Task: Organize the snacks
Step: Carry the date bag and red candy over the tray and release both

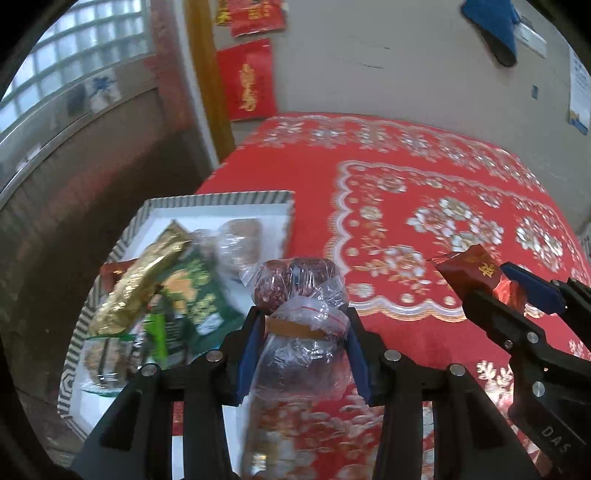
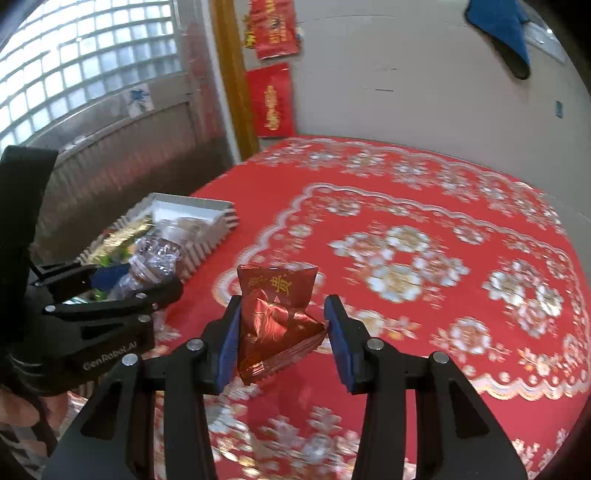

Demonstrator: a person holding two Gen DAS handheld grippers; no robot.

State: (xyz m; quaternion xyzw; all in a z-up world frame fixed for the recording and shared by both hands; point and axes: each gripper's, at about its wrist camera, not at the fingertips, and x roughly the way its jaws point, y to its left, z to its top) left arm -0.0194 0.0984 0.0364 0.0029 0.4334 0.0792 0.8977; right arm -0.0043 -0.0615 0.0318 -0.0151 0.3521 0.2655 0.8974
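Note:
My left gripper (image 1: 303, 315) is shut on a clear plastic bag of dark red round snacks (image 1: 295, 280), held above the near right corner of a white tray with a striped rim (image 1: 221, 199). In the tray lie a green packet (image 1: 192, 295), a gold packet (image 1: 140, 280) and a clear bag of brown biscuits (image 1: 240, 236). My right gripper (image 2: 283, 301) is shut on a small red foil packet with gold characters (image 2: 277, 317), above the red flowered tablecloth (image 2: 406, 184). The left gripper (image 2: 136, 277) with its bag and the tray (image 2: 207, 245) show at the left of the right wrist view; the right gripper (image 1: 495, 284) shows at the right of the left wrist view.
The tray sits near the table's left edge, beside a brown panel under a glass-block window (image 2: 74, 55). A wooden door frame (image 2: 232, 74) and red paper hangings (image 2: 271, 99) stand behind the table. A blue cloth (image 2: 506, 33) hangs on the grey wall.

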